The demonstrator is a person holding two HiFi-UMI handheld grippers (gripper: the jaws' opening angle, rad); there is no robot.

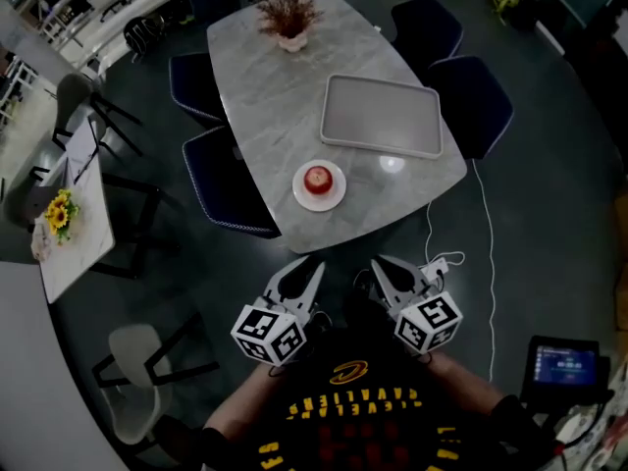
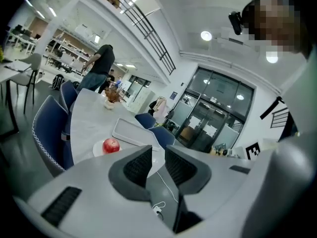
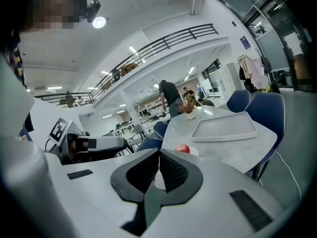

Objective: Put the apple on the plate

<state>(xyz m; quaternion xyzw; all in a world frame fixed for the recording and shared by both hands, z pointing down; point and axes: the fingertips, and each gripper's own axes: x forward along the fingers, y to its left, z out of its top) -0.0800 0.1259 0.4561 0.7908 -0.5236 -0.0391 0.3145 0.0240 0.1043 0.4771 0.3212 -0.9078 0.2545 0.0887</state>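
**A:** Where is the apple?

**B:** I see the red apple (image 1: 317, 178) sitting on the small white plate (image 1: 335, 197), near the closer end of the grey marbled worktop (image 1: 275, 106). Nothing touches either of them.

**A:** And the claws?

**B:** I have both off the worktop, low and close to my body, well apart from the plate and pointing towards it. The left claw (image 1: 308, 269) is released: in the left gripper view its jaws stand a little apart, with only floor and a white cable (image 1: 487, 253) showing through the gap. The right claw (image 1: 384, 266) is clenched on nothing: in the right gripper view its ribbed jaws meet at the tips.

**A:** What else is on the worktop?

**B:** An empty grey tray (image 1: 381, 116) lies beyond the plate and slightly to my right, near it but apart. A potted plant (image 1: 289, 18) with reddish stems stands at the far end. Dark blue chairs (image 1: 228, 186) are pushed in along both long sides.
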